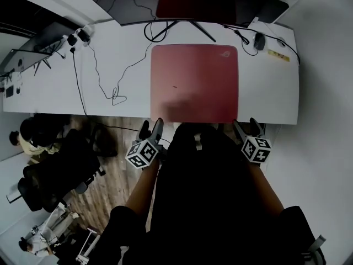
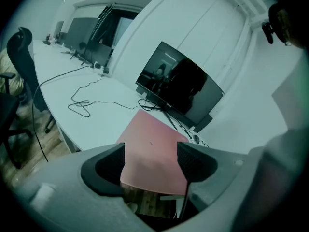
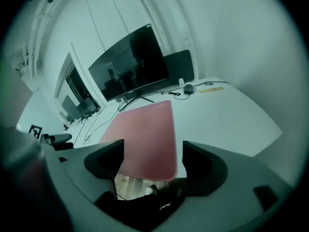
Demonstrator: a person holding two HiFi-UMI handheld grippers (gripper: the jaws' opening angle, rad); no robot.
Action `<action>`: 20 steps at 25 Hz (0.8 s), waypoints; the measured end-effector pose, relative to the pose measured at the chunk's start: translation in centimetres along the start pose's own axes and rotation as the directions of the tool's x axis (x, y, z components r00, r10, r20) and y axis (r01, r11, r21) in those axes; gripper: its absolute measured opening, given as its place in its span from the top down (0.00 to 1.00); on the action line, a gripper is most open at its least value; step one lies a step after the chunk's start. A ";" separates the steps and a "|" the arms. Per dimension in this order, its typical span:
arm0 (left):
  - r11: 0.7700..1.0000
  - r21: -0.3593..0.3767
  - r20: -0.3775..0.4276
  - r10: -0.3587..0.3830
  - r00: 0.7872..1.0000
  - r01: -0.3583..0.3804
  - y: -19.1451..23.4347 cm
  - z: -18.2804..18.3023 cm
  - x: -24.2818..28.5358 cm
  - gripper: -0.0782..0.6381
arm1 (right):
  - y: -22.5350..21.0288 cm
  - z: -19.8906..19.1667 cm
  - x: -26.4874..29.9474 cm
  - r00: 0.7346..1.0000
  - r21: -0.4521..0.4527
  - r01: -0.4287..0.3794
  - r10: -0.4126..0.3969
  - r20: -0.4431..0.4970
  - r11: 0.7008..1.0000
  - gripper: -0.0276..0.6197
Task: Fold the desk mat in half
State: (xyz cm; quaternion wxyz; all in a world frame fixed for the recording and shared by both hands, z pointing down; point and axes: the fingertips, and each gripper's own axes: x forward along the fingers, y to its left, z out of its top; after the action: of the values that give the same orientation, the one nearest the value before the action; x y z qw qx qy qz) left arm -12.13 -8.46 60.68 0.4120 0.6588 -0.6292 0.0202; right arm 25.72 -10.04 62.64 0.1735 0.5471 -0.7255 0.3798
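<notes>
Grippers sit at bottom centre of the head view. The left gripper (image 1: pixel 151 127) and right gripper (image 1: pixel 246 127) both have jaws wide apart, holding nothing, short of the desk front. Just beyond, the red desk mat (image 1: pixel 194 81) lies flat, its near edge along the front of the white desk (image 1: pixel 110 54). Left jaws face its near-left corner, right jaws its near-right, about equally close. A looped cable (image 1: pixel 115 97) lies left of the mat, apart from it. The monitor (image 1: pixel 209 1) stand feet rest just past the far edge, judged the only likely obstruction.
</notes>
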 end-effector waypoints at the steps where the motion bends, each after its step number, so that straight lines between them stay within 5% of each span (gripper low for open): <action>1: 1.000 -0.014 -0.009 0.002 1.000 -0.002 0.8 -0.3 0.3 0.42 | -0.2 -0.5 0.4 1.000 0.038 0.010 -0.010 -0.001 0.999 0.38; 8: 0.995 -0.092 -0.087 0.021 0.996 -0.029 5.8 -3.0 2.6 0.42 | -1.3 -4.7 3.3 0.996 0.258 0.064 -0.045 -0.076 0.964 0.38; 16: 0.993 -0.108 -0.221 0.017 0.975 -0.042 9.4 -6.3 5.0 0.42 | -3.0 -8.0 6.2 0.986 0.516 0.142 -0.074 -0.151 0.845 0.38; 20: 0.970 -0.229 -0.249 0.027 0.968 -0.085 11.2 -8.0 6.0 0.42 | -3.5 -9.9 7.4 0.981 0.560 0.152 -0.056 -0.185 0.815 0.38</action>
State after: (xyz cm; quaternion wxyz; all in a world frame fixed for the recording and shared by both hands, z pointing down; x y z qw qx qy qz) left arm -16.41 -7.34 74.96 0.5614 0.5790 -0.5901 0.0370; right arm 24.77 -8.03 75.29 0.0798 0.5807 -0.5309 0.6120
